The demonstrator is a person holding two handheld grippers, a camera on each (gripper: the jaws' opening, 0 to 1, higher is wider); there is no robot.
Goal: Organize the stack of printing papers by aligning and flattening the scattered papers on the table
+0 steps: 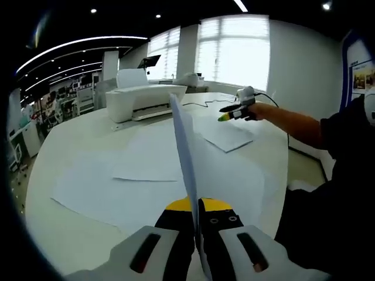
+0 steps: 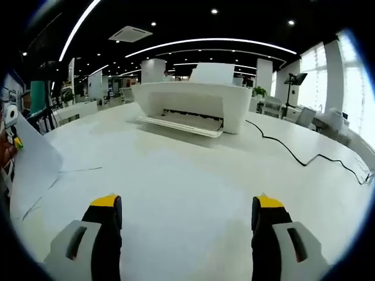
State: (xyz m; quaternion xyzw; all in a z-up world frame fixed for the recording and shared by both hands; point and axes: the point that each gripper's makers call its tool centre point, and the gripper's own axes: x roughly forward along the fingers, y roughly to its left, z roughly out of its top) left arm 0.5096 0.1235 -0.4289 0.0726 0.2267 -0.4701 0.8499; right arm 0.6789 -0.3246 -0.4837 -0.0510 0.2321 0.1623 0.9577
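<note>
One paper sheet (image 1: 183, 146) stands on edge, pinched in the closed left tool (image 1: 197, 206); the other scattered sheets (image 1: 146, 170) lie flat on the table (image 1: 70, 234) ahead (before the printer (image 1: 143, 99)). The right tool (image 2: 186, 212) hovers open, empty, farther right.

bright indoor | window (image 1: 234, 50) glare | ceiling strip lights (image 2: 211, 42) | edges fisheye-bent | soft shadows

Papers (image 1: 146, 170) on table (image 1: 70, 234), printer (image 2: 193, 105) behind
</note>
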